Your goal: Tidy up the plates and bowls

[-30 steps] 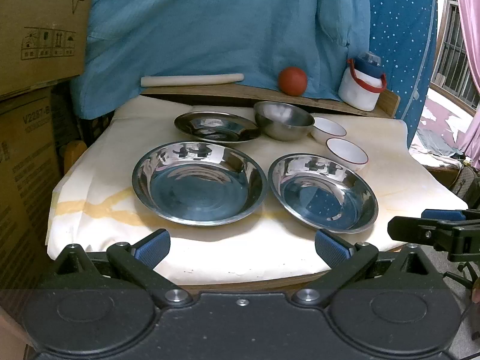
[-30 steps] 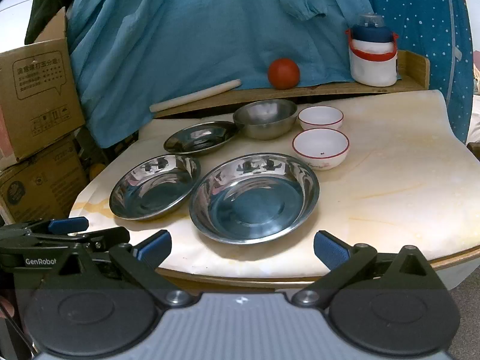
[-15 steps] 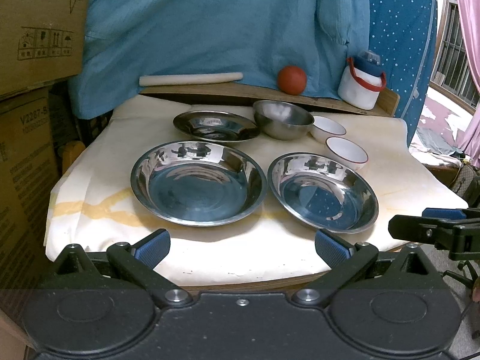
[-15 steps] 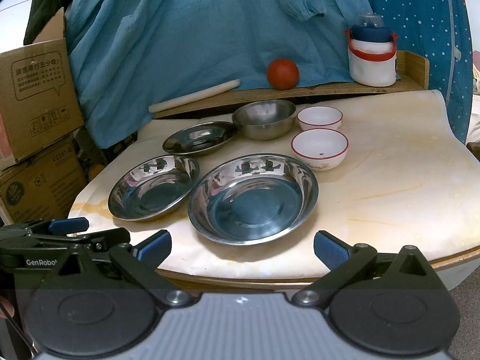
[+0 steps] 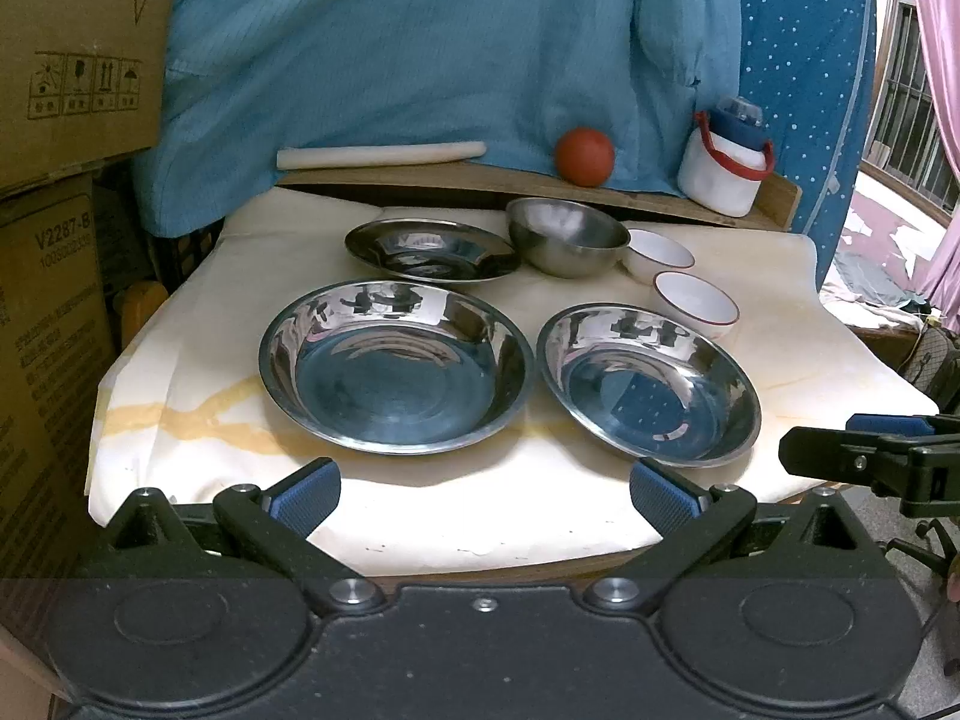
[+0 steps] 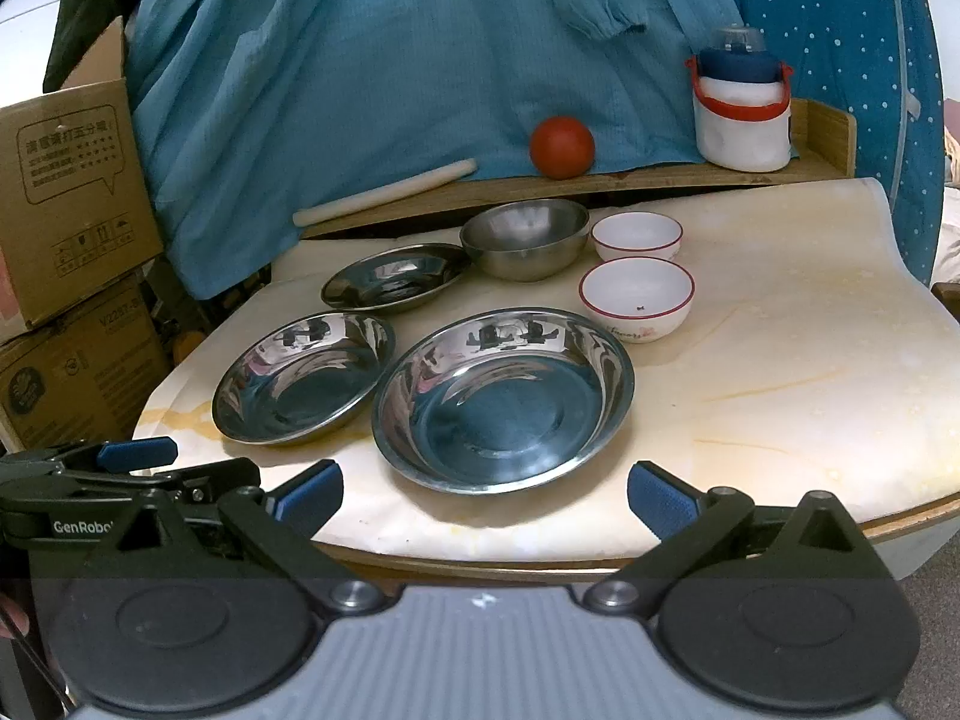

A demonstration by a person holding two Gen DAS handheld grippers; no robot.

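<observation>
Two wide steel plates lie side by side near the table's front: one [image 5: 396,366] on the left, one [image 5: 648,384] on the right. Behind them are a smaller dark steel plate [image 5: 429,249], a steel bowl [image 5: 567,237] and two red-rimmed white bowls [image 5: 657,249] [image 5: 696,300]. My left gripper [image 5: 483,495] hangs open before the front edge, facing the left plate. My right gripper [image 6: 486,495] is open too, just short of the right plate [image 6: 504,399]. Neither holds anything.
A wooden ledge [image 6: 660,180] at the back carries a red ball [image 6: 561,147], a white jug with a red handle [image 6: 741,120] and a white rod [image 6: 384,192]. Blue cloth hangs behind. Cardboard boxes [image 5: 66,60] stack at the left. Bare tabletop [image 6: 780,330] lies right of the bowls.
Both views have shifted only slightly. No dish has moved, and both grippers stay open.
</observation>
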